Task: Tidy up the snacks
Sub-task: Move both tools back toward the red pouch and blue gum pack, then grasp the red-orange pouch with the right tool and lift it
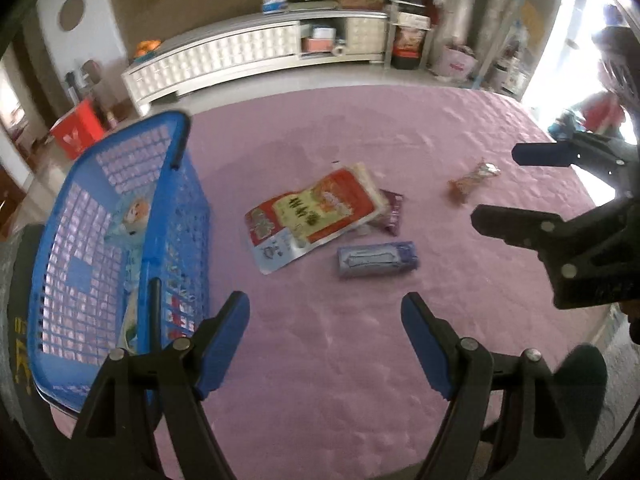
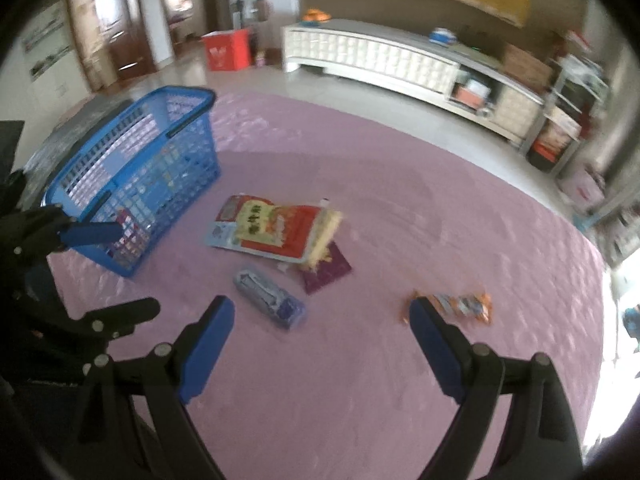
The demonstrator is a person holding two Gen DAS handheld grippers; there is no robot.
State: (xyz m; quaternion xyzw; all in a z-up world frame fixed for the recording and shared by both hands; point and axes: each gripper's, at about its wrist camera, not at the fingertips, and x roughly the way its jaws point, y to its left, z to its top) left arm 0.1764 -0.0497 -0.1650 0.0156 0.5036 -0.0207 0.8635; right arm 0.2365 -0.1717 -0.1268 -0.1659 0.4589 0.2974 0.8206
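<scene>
A blue plastic basket [image 1: 120, 220] stands at the left on the pink cloth, with several snack packs inside; it also shows in the right wrist view [image 2: 132, 184]. On the cloth lie a large red and yellow snack bag [image 1: 316, 212] [image 2: 276, 228], a purple pack [image 1: 392, 212] [image 2: 326, 272] partly under it, a blue-grey pack [image 1: 378, 259] [image 2: 268, 298] and a small orange pack [image 1: 472, 180] [image 2: 460, 304]. My left gripper [image 1: 324, 316] is open and empty above the cloth. My right gripper [image 2: 320, 320] is open and empty; it shows at the right of the left view [image 1: 504, 188].
A low white cabinet [image 1: 240, 56] [image 2: 380, 56] runs along the far wall. A red box [image 1: 78, 130] [image 2: 226, 50] stands on the floor behind the basket. Shelves with goods [image 1: 412, 20] stand at the far right.
</scene>
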